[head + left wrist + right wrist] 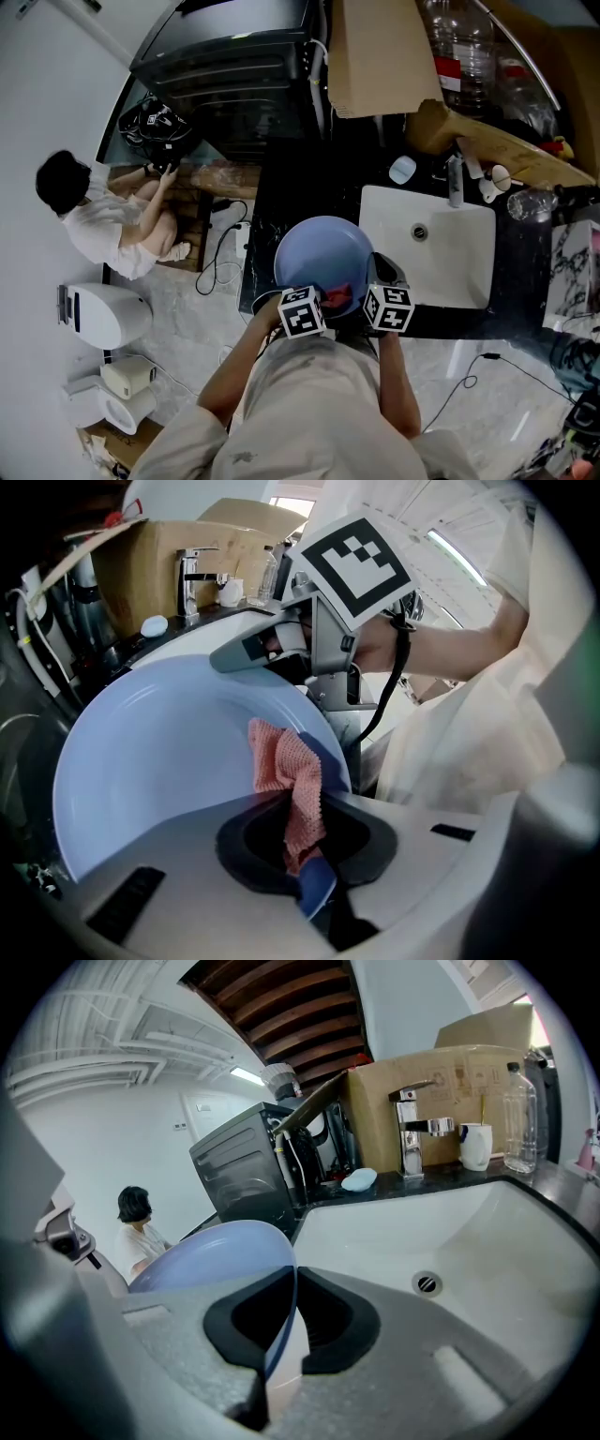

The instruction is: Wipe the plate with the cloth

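We hold the light-blue plate (319,248) at mid-frame in the head view, just left of the white sink (459,258). Our right gripper (286,1321) is clamped on the plate's rim — the edge sits between its jaws. Our left gripper (305,855) pinches the pink cloth (286,775), draped against the plate's face in the left gripper view's lower centre.

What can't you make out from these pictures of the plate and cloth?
Cloth: lower end hidden inside the left tongs, left gripper view.
Plate: lower part hidden behind the right tongs, right gripper view.
Plate's near rim: covered by both tongs, head view.
Dirt on the plate: too small to tell anywhere.
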{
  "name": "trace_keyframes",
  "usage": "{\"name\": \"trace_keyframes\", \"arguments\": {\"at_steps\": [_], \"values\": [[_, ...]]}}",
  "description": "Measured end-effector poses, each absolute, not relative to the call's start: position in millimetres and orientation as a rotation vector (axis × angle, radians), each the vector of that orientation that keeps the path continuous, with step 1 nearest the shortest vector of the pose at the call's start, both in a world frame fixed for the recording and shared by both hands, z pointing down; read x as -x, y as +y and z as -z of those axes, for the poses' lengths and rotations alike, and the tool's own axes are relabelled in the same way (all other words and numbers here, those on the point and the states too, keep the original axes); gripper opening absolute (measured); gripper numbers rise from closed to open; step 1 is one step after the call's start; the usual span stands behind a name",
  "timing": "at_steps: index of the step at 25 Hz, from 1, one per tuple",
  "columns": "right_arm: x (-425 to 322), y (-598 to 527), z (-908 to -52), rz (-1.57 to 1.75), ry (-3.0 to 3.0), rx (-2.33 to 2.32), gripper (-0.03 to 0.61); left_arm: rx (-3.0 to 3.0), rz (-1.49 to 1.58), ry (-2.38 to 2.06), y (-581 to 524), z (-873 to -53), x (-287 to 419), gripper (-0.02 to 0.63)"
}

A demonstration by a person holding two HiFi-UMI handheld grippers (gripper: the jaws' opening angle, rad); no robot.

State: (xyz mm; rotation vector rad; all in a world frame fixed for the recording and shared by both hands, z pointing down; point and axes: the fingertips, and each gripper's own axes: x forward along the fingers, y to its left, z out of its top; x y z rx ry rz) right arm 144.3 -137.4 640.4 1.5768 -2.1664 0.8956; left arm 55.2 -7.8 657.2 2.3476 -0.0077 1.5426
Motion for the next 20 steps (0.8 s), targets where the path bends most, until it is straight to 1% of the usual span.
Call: {"name": "trace_keyframes", "arguments": {"at_steps": [6, 20], "values": [[-144, -138, -641, -0.894, -2.168, -1.572, 0.018, -2.322, -1.614, -0.016, -10, -655, -48, 0.034], [-144, -139, -642, -0.899, -2.179, -1.555, 0.017, -2.261, -1.649, -0.075, -24, -657, -25, 0.034]]}}
